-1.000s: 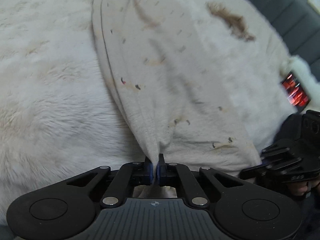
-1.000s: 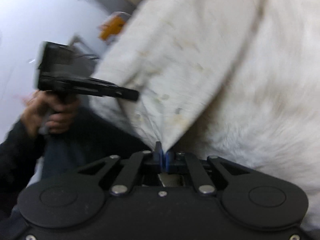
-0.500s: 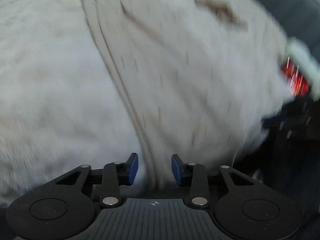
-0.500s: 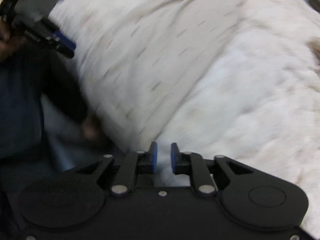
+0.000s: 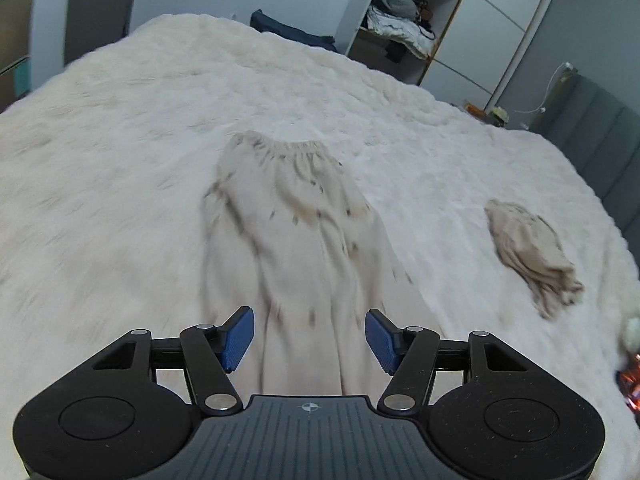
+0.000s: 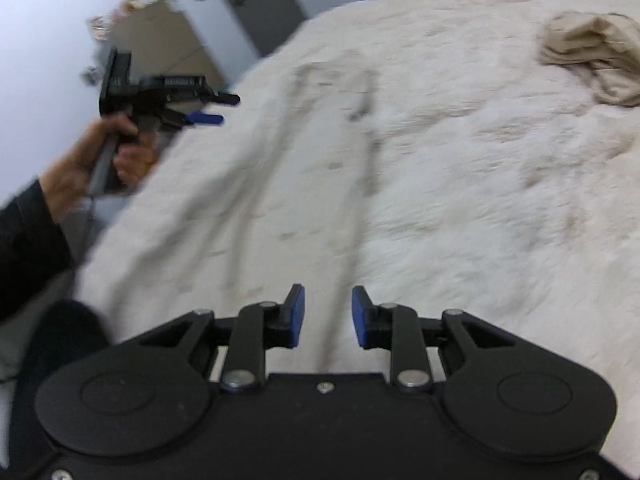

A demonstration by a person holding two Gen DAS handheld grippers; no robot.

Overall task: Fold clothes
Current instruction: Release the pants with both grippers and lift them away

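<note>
Cream speckled garment with a gathered elastic waistband (image 5: 304, 240) is laid lengthwise on the white shaggy bed cover (image 5: 100, 168), waistband at the far end, hem end near the grippers. It is seen again in the right wrist view (image 6: 320, 184), blurred, as a long flat strip with dark fold lines running toward the camera.

Left gripper (image 5: 306, 336): blue pads well apart and opening; cloth is seen below the gap, but nothing is pinched. It is seen from the side in the right wrist view (image 6: 212, 109), held in a hand (image 6: 92, 160) off the bed's near edge, fingers apart, clear of the fabric.

Right gripper (image 6: 328, 316): pads apart by a narrower gap, opening slightly; a fabric crease runs under the gap, not clamped.

A second item, a beige crumpled cloth bundle (image 5: 532, 248), lies well apart to the right on the cover, untouched. An open white shelf unit with piled clothing (image 5: 404, 20) stands beyond the bed.

Step judged: the garment is spread out lengthwise and released, ahead of a cross fold; about midway on this piece, the second piece not begun.

Next move, as judged: both hem corners are to be re-gripped and carried up toward the waistband. Corners should be pinched evenly so the layers are not dragged askew on the shaggy pile.
</note>
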